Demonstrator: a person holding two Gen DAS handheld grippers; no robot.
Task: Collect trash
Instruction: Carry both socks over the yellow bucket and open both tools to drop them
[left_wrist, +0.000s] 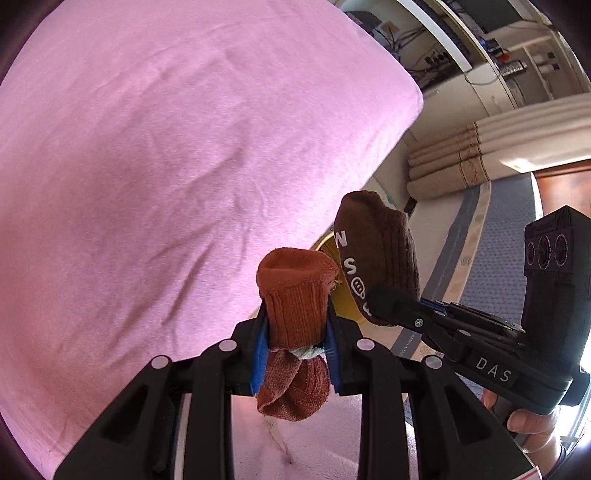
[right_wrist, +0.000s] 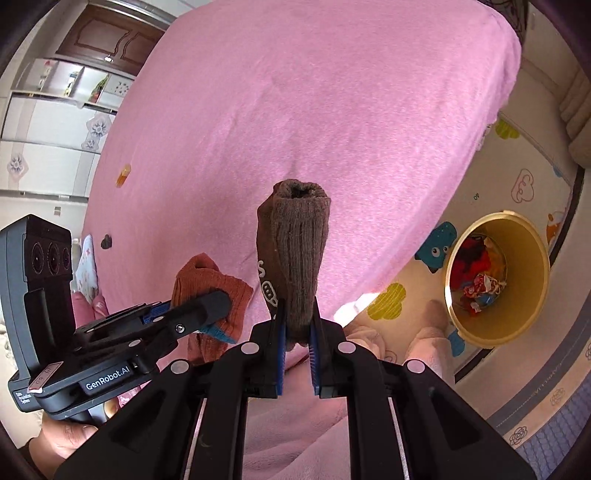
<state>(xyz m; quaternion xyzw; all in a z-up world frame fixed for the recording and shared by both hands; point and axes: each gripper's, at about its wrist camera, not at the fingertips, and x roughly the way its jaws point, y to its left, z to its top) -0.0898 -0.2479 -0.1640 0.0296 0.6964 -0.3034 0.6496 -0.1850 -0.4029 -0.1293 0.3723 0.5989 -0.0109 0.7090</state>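
Note:
My left gripper (left_wrist: 295, 328) is shut on a rust-orange sock (left_wrist: 295, 295), held above the pink bed. It also shows in the right wrist view (right_wrist: 210, 291), at the left. My right gripper (right_wrist: 298, 325) is shut on a dark brown sock (right_wrist: 295, 247) with white lettering, cuff pointing up. In the left wrist view the brown sock (left_wrist: 376, 251) hangs just right of the orange one, with the right gripper (left_wrist: 384, 299) clamped on it. A yellow bin (right_wrist: 532, 291) with colourful wrappers inside stands on the floor at the right; a sliver of the bin (left_wrist: 345, 306) shows behind the socks.
The pink blanket (right_wrist: 314, 110) covers the bed ahead. A small orange item (right_wrist: 123, 175) and a dark heart-shaped item (right_wrist: 106, 242) lie on it at the left. A cartoon floor mat (right_wrist: 517, 192) lies right of the bed. Rolled mats (left_wrist: 450, 162) lie by the far wall.

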